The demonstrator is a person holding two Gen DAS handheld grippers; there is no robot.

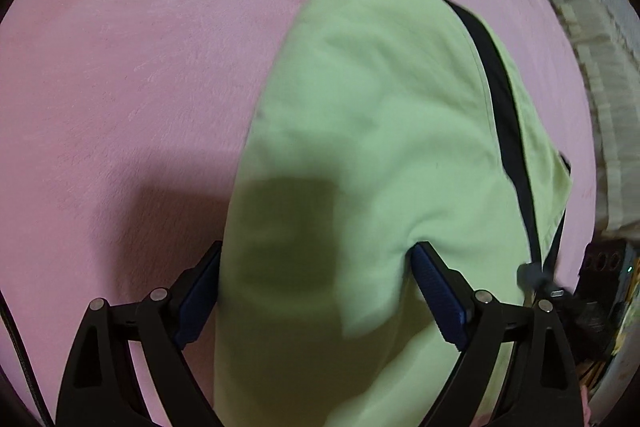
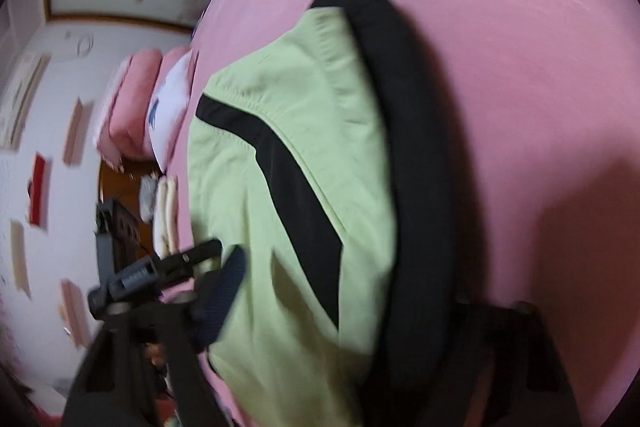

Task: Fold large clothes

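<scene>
A light green garment (image 1: pixel 380 107) with a black stripe (image 1: pixel 504 107) lies bunched lengthwise on the pink bed cover (image 1: pixel 120 67). My left gripper (image 1: pixel 318 247) points steeply down over it, jaws wide, and the cloth runs between the blue pads (image 1: pixel 436 287) with its edges against both. In the right wrist view the same garment (image 2: pixel 248 195) shows its black stripe (image 2: pixel 300 195) and a thick black hem (image 2: pixel 416 147). My right gripper (image 2: pixel 352 279) straddles this end. Its blue pad (image 2: pixel 224 291) sits at the green edge, and the other finger is blurred beyond the hem.
Pink pillows (image 2: pixel 136 99) and folded cloths (image 2: pixel 166 211) lie past the garment's far end, near a patterned wall. White lacy fabric (image 1: pixel 592 67) and dark furniture (image 1: pixel 600 259) border the bed. The other gripper's body (image 2: pixel 136 279) sits close beside my right one.
</scene>
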